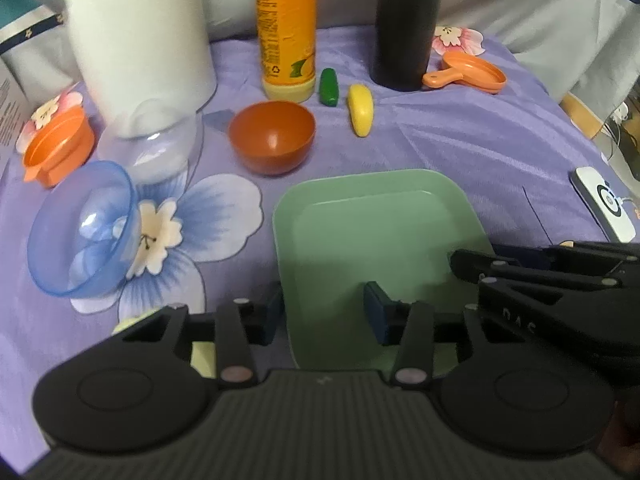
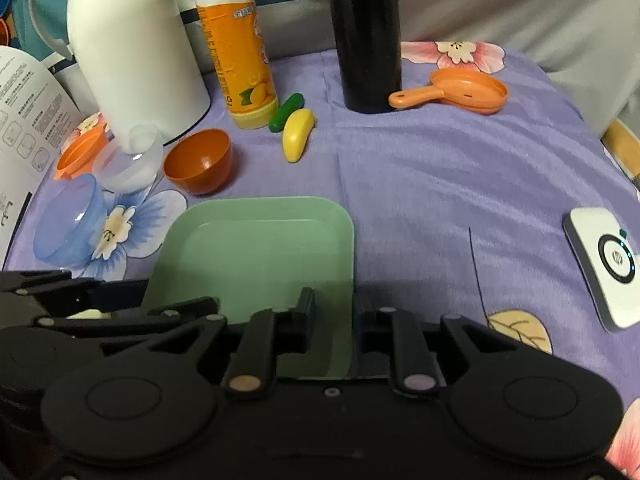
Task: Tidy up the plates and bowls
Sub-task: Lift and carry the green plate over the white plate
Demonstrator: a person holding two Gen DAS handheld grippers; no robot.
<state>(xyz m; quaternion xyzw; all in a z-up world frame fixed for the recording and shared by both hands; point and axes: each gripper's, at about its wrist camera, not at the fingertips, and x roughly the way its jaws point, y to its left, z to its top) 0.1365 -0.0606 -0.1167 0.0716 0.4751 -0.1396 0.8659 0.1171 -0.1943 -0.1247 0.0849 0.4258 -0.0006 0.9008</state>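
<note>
A green square plate [image 1: 372, 220] lies flat on the purple cloth; it also shows in the right wrist view [image 2: 256, 248]. My left gripper [image 1: 324, 312] is open and straddles the plate's near left edge, one finger outside it and one over it. My right gripper [image 2: 336, 316] is open and straddles the plate's near right edge. A brown bowl [image 1: 272, 136] stands behind the plate, with a clear bowl [image 1: 156, 148] and a tilted blue bowl [image 1: 84, 228] to its left. An orange cup [image 1: 58, 148] sits at the far left.
A white jug [image 1: 136, 32], an orange bottle [image 1: 286, 28] and a black flask [image 1: 406, 24] stand at the back. A toy banana [image 1: 360, 110], a green toy [image 1: 329, 87] and an orange toy pan [image 1: 472, 72] lie near them. A white device [image 2: 608, 268] lies at the right.
</note>
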